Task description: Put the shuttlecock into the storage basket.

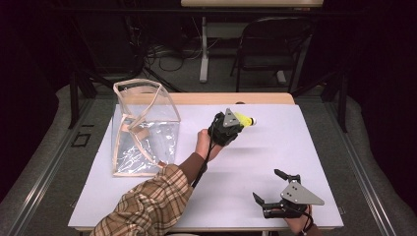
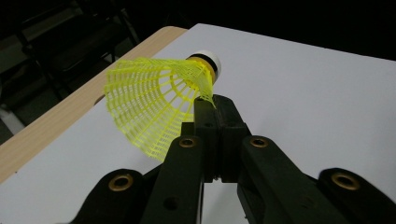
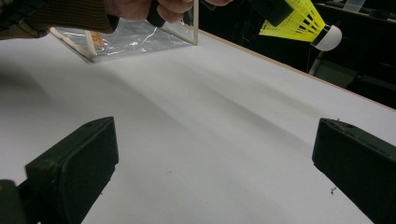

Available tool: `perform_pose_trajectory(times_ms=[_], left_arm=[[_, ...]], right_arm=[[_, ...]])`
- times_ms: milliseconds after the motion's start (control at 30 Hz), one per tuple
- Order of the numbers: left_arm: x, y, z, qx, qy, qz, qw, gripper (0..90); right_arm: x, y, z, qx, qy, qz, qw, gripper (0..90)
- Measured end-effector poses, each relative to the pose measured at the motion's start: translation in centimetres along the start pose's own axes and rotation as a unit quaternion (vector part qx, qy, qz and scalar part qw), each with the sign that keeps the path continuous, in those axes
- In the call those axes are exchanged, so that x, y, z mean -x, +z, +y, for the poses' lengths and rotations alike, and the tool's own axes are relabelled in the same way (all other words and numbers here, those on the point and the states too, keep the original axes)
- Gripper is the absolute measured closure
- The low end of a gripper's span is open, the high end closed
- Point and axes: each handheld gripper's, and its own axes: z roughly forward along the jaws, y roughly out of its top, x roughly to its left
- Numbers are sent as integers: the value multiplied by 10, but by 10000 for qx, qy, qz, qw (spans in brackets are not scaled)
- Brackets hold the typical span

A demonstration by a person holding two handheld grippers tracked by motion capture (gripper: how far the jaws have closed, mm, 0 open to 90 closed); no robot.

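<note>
Shuttlecock: one piece, neon yellow plastic skirt with a white rounded cork tip. The skirt is an open lattice of thin ribs and cross-bands, flaring from a narrow neck to a wide cone. A dark band rings the neck just behind the tip. It is raised clear of the table, over the far middle of the white surface, lying roughly level with the tip pointing away from the hand.

Left gripper: black, matt, with brass-coloured pivot pins; jaws pressed together on the skirt's edge near the neck, clamping the lattice. A grey three-cornered plate sits on top in the high view. The person's arm wears a brown plaid sleeve.

Right gripper: same build; jaws spread wide, nothing between them. It rests near the table's near right corner. Its pads are flat, dark, rubbery blocks.

Bag: clear, glossy plastic, creased, with tan fabric edging and an open top. It stands on the far left part of the table, well apart from the shuttlecock.

Table: flat white matt top, with a pale wooden strip along the far edge.

Chair: dark folding type, on the floor beyond the table.
</note>
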Motion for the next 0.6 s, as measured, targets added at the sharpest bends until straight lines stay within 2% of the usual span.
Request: perform_pose_trajectory(times_ms=[600], left_arm=[[-5, -11, 17, 137, 64, 36, 9999, 898]], right_arm=[[0, -1, 0, -17, -14, -3, 10000, 0]])
